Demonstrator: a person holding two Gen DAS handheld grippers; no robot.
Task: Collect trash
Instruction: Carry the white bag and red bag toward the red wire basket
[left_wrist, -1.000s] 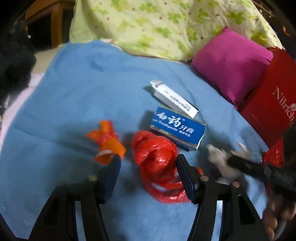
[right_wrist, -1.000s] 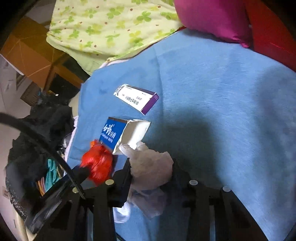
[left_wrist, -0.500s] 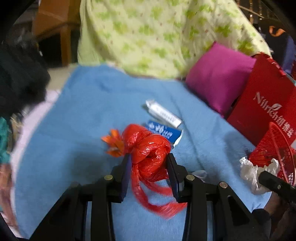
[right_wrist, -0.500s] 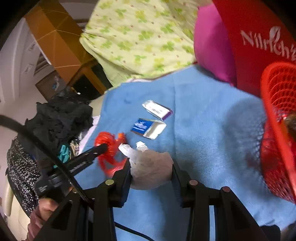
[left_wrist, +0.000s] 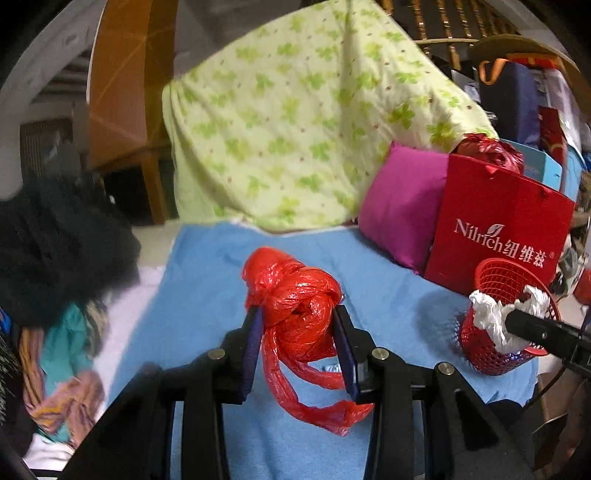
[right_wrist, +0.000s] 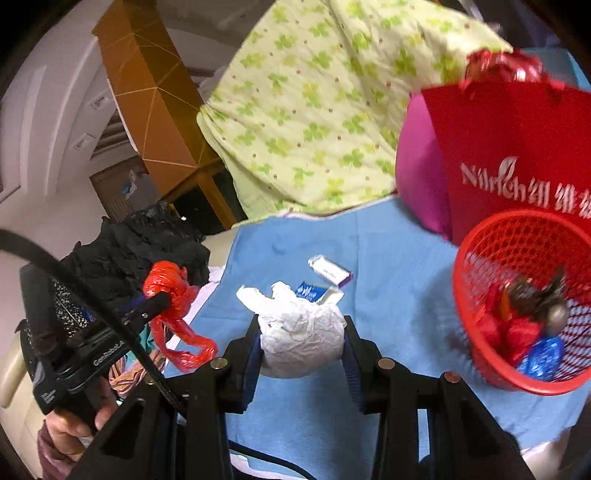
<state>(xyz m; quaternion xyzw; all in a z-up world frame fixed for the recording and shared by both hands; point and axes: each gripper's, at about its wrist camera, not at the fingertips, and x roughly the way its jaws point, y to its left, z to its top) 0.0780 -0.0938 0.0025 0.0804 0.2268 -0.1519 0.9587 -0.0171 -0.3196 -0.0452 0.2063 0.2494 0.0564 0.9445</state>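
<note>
Left claw: my left claw (left_wrist: 298, 352) is clenched on the knotted red plastic bag (left_wrist: 295, 301), which fills the centre of the left wrist view; its loose tails hang below my fingers above the blue blanket (left_wrist: 207, 266).
Left claw seen from the right: at the left of the right wrist view, my left claw (right_wrist: 162, 297) grips the same red bag there, in front of a black heap of clothing (right_wrist: 136, 240).
Right claw: my right claw (right_wrist: 301, 345) grips a crumpled white paper wad (right_wrist: 301, 341), lower centre of the right wrist view, raised above the blanket.
Right claw seen from the left: at the right edge of the left wrist view, the wad hangs in front of the red mesh basket (left_wrist: 496, 273); whether it touches the rim I cannot tell.
Basket: it stands on the blanket at the right of the right wrist view, tilted in the fisheye; inside lie red wrappers, a blue wrapper and some dark bits I cannot name.
Still on the bed: a white and purple carton (right_wrist: 330, 270) and, just beside it, a torn blue toothpaste box (right_wrist: 314, 291), both beyond the wad in the middle of the right wrist view.
Behind: a red paper bag (left_wrist: 498, 225) printed "Nilrich" stands just behind the basket, a magenta pillow (left_wrist: 402, 206) to its left, and a green clover-print quilt (left_wrist: 295, 122) across the upper centre.
</note>
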